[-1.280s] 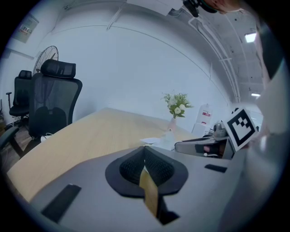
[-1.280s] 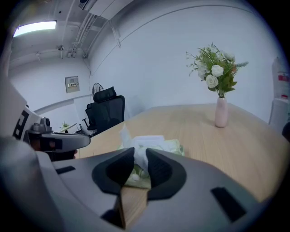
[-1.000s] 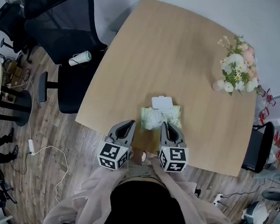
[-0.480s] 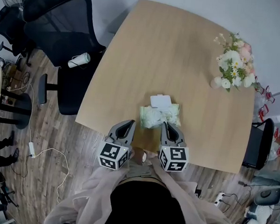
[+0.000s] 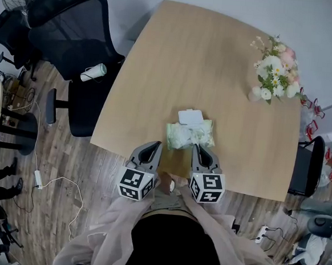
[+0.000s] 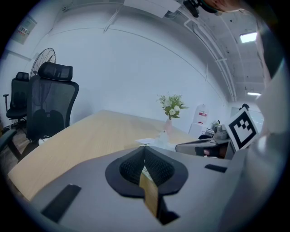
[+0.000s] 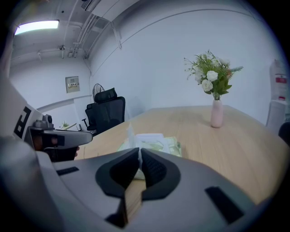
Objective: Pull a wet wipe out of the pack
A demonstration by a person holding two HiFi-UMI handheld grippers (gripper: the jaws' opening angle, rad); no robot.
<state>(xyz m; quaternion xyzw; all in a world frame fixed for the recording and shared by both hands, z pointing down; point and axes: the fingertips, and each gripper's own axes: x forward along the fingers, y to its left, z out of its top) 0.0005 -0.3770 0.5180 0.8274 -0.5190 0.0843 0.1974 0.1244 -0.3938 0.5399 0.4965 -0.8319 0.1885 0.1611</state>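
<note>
A pale green wet-wipe pack lies near the front edge of the wooden table, with its white lid flipped open. My right gripper reaches over the pack's near right side. In the right gripper view its jaws are closed on a thin white wipe that stands up from the pack. My left gripper hovers at the table's edge, left of the pack and not touching it. In the left gripper view its jaws are shut with nothing in them.
A vase of white and pink flowers stands at the table's far right. Black office chairs stand left of the table, one with a white roll on its seat. Cables lie on the wooden floor.
</note>
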